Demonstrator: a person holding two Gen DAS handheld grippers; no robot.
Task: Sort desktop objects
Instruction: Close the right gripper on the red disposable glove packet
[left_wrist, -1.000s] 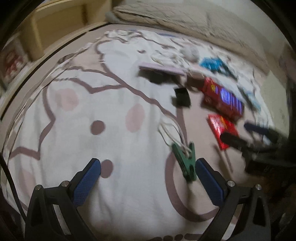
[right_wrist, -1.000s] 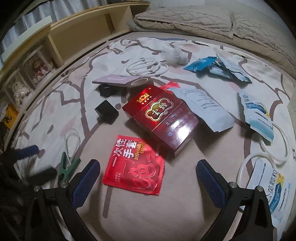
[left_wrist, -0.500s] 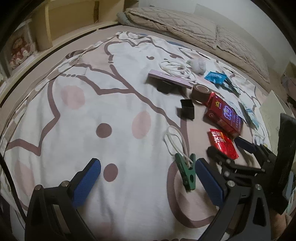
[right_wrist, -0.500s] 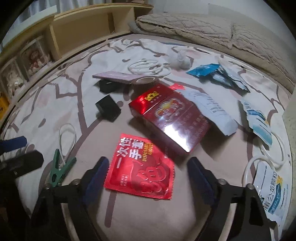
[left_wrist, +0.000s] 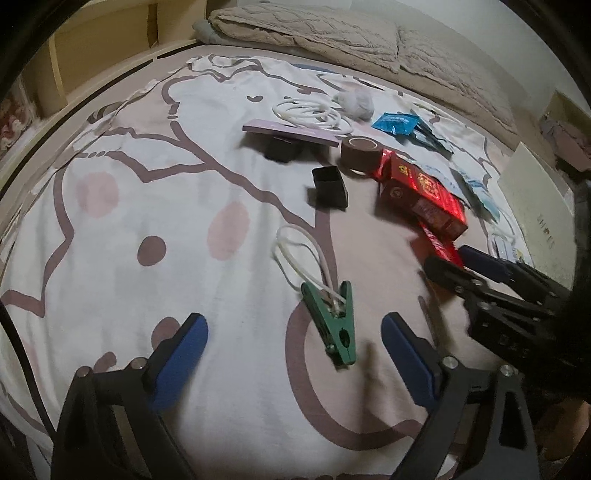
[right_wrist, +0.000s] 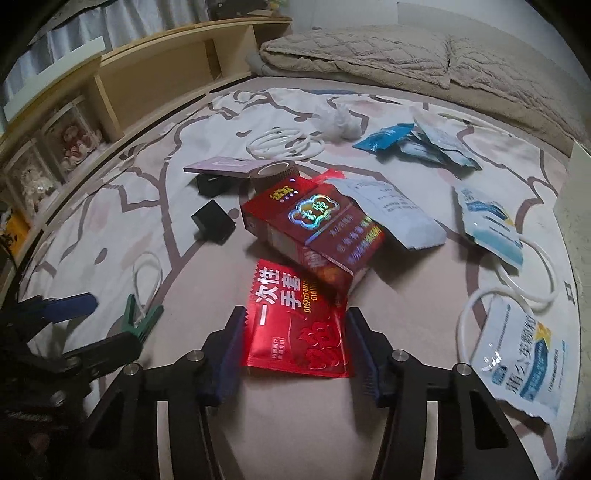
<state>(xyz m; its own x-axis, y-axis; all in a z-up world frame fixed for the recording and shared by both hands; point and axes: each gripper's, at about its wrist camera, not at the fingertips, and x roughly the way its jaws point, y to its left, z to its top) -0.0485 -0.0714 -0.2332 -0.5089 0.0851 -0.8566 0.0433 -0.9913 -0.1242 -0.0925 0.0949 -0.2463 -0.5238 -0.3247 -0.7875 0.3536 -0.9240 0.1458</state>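
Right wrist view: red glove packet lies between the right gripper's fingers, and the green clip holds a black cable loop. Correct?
Not quite: the cable loop in the green clip is white, as the right wrist view shows. The red glove packet does lie between the fingers of the right gripper, whose jaws are closing.

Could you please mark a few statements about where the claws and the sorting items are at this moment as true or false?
1. The red glove packet lies between the right claw's closing jaws. True.
2. The green clip pinches a white cord loop. True.
3. The left claw is clamped on the green clip. False: its jaws are closing, but the pads stand clear of it.
4. The brown tape roll sits on top of the red box. False: it rests on the blanket behind the box.
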